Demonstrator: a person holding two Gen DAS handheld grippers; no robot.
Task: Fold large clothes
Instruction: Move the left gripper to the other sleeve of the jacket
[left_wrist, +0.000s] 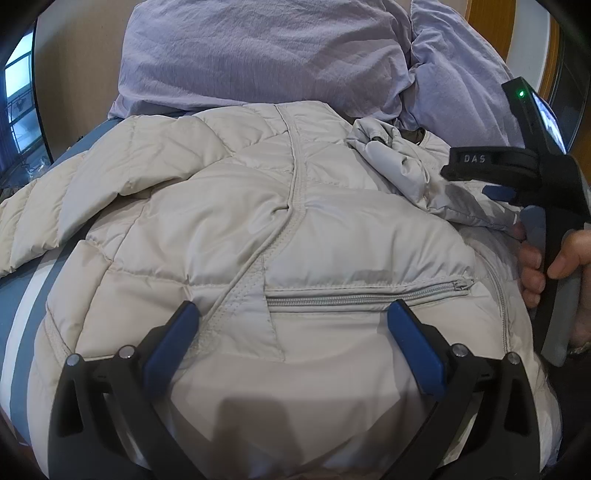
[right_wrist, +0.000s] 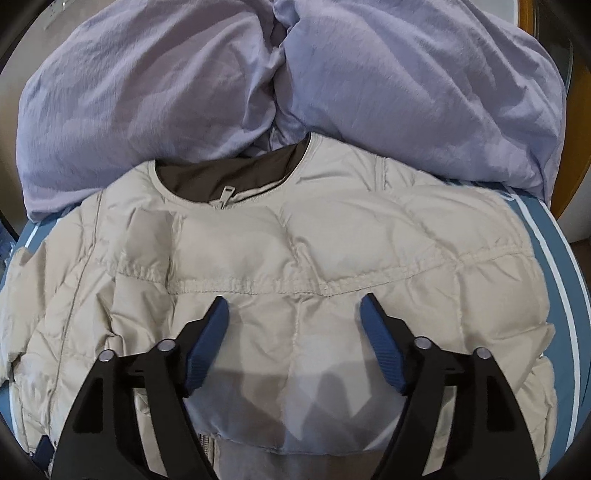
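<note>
A beige quilted puffer jacket (left_wrist: 258, 229) lies spread on a blue bed sheet. In the left wrist view its zipped pocket (left_wrist: 365, 295) lies just ahead of my left gripper (left_wrist: 291, 314), which is open and empty over the fabric. In the right wrist view the jacket (right_wrist: 295, 258) shows its front, with a brown-lined collar (right_wrist: 229, 177) and zip pull at the far side. My right gripper (right_wrist: 295, 306) is open and empty above the jacket's chest. The right gripper also shows in the left wrist view (left_wrist: 498, 184), held by a hand over the jacket's bunched right part.
A lilac duvet (right_wrist: 258, 81) is piled at the far side of the bed, touching the jacket's collar. The blue sheet with white stripes (right_wrist: 565, 295) shows at the right and left edges. A wooden frame (left_wrist: 476, 22) stands at far right.
</note>
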